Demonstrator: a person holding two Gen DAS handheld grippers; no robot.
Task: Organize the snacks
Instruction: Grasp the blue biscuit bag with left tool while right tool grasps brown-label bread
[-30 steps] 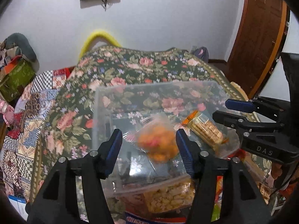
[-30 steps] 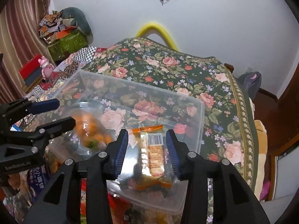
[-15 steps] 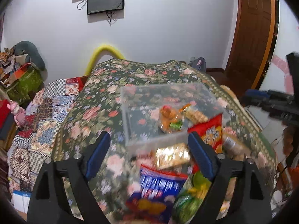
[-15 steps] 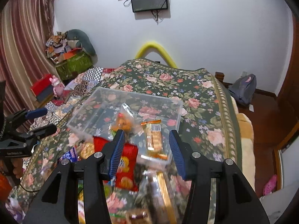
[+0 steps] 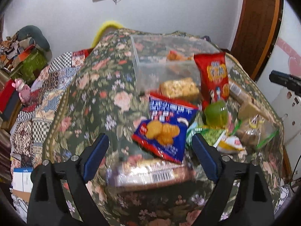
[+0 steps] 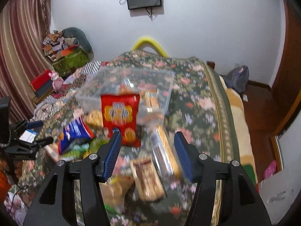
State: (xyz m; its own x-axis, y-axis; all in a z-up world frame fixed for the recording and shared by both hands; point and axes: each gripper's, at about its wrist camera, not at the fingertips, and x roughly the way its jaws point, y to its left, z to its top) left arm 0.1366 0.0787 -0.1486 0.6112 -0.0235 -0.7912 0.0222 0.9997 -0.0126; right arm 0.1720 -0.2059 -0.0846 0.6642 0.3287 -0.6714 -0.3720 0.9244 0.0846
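Note:
A clear plastic box (image 5: 143, 56) (image 6: 94, 92) stands on the floral bedspread and holds an orange snack bag (image 5: 175, 55) and a cracker pack (image 6: 151, 98). In front of it lie loose snacks: a red cracker bag (image 5: 213, 75) (image 6: 120, 116), a blue cookie bag (image 5: 165, 130) (image 6: 73, 131), a clear cracker sleeve (image 5: 150, 175), a long biscuit pack (image 6: 165, 150) and a brown wafer pack (image 6: 146, 179). My left gripper (image 5: 150, 156) is open and empty above the sleeve. My right gripper (image 6: 147, 156) is open and empty above the long biscuit pack.
A green round container (image 5: 215, 113) and several small bags (image 5: 252, 130) lie at the right of the pile. The bed's right edge (image 6: 225, 113) drops to a wooden floor. Clutter (image 6: 65, 56) is stacked at the far left by the curtain.
Both grippers have pulled back from the box toward the near end of the bed. Their jaws have opened wider. The loose snack pile has come into view under them.

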